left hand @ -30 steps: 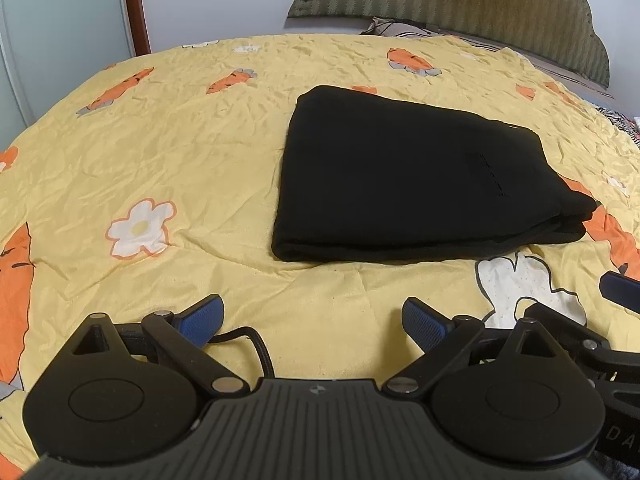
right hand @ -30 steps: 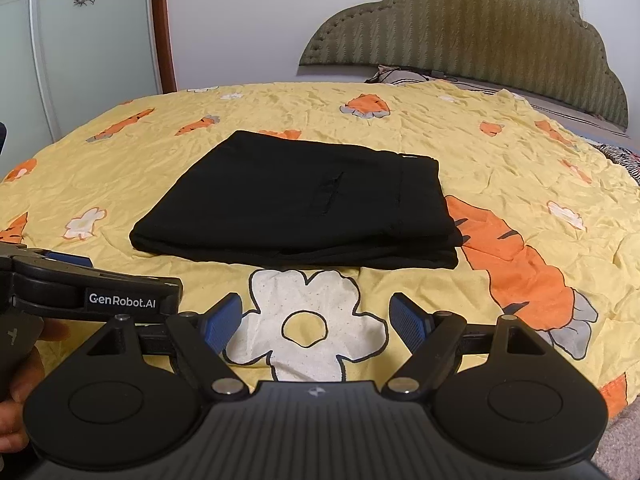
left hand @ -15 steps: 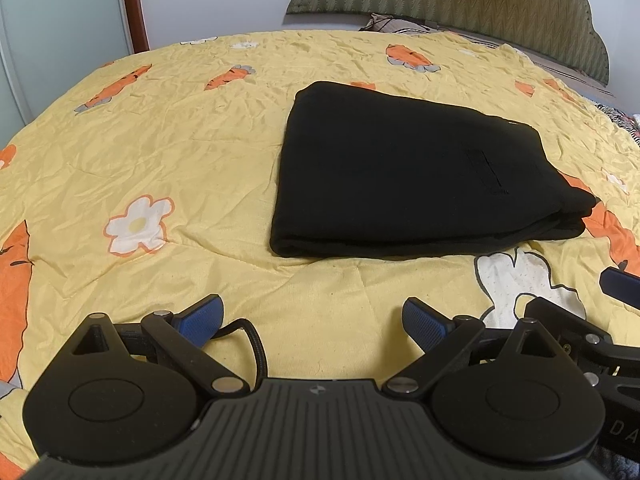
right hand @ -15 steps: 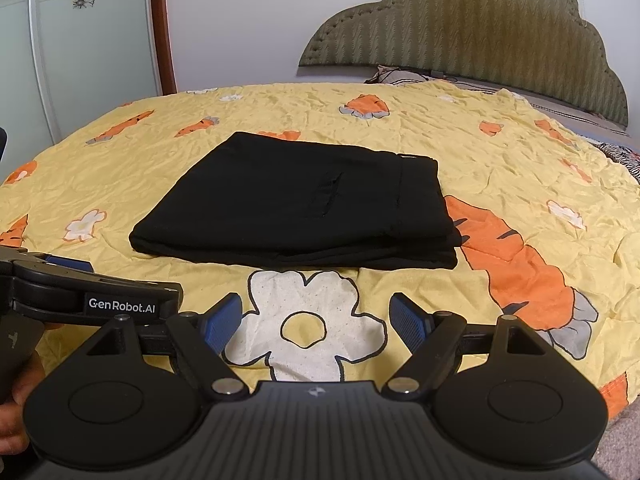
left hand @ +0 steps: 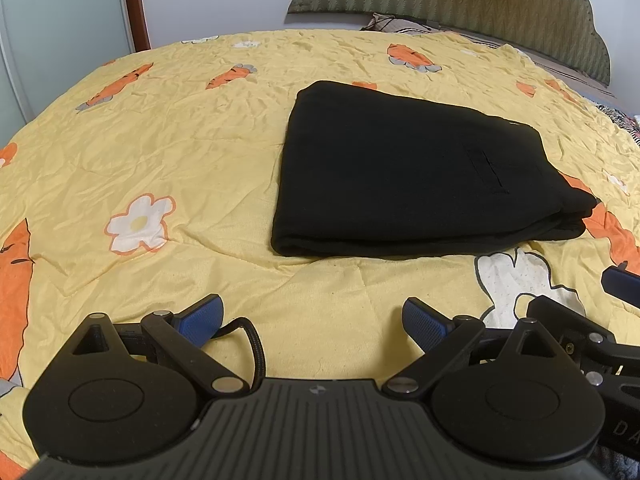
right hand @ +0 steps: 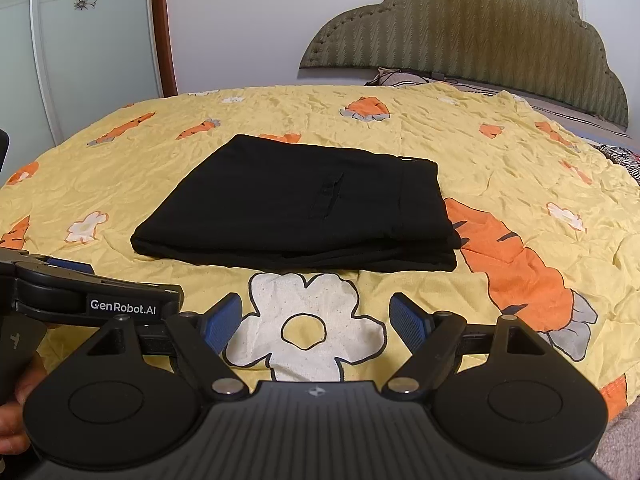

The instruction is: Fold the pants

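Yellow bedding printed with carrots and flowers covers the bed (left hand: 168, 148), and the black pants (left hand: 404, 172) lie at centre frame as a flat folded stack. Both the left hand-held gripper (left hand: 312, 318) and the right hand-held gripper (right hand: 316, 316) hover near the bottom of the frame, jaws apart and empty. Folding looks finished; any tidying should press the layered near edge (right hand: 304, 258) square without dragging. "GenRobot.AI" (right hand: 123, 306) reads on the left tool's side.

A white "GenRobot.AI" label stood on the black side of the left gripper (right hand: 64, 276), seen at the left edge of the right wrist view. In the left wrist view, the letters "DA" showed on the right gripper's body (left hand: 622, 426), cut off at the frame's edge.
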Demonstrator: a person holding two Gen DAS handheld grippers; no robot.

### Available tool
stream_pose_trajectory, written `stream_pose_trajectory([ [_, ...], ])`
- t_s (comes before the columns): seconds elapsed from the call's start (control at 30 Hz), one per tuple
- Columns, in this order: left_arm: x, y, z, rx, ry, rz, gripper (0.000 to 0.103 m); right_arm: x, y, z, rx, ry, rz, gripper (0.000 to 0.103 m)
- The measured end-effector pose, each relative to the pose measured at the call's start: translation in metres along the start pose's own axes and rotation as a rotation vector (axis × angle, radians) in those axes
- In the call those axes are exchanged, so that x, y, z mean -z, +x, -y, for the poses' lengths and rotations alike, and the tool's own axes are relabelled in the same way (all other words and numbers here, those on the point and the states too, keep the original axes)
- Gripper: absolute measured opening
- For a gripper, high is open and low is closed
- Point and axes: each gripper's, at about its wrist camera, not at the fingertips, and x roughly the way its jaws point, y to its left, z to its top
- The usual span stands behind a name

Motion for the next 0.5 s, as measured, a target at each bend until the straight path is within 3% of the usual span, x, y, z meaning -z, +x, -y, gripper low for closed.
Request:
stream_pose_trajectory([
  [0.5, 0.0002, 0.0011, -0.0013, -0.002, -0.005, -0.007, 0.098, 0.0007, 0.0005, 0.0, -0.002, 0.001, -0.002, 0.081],
])
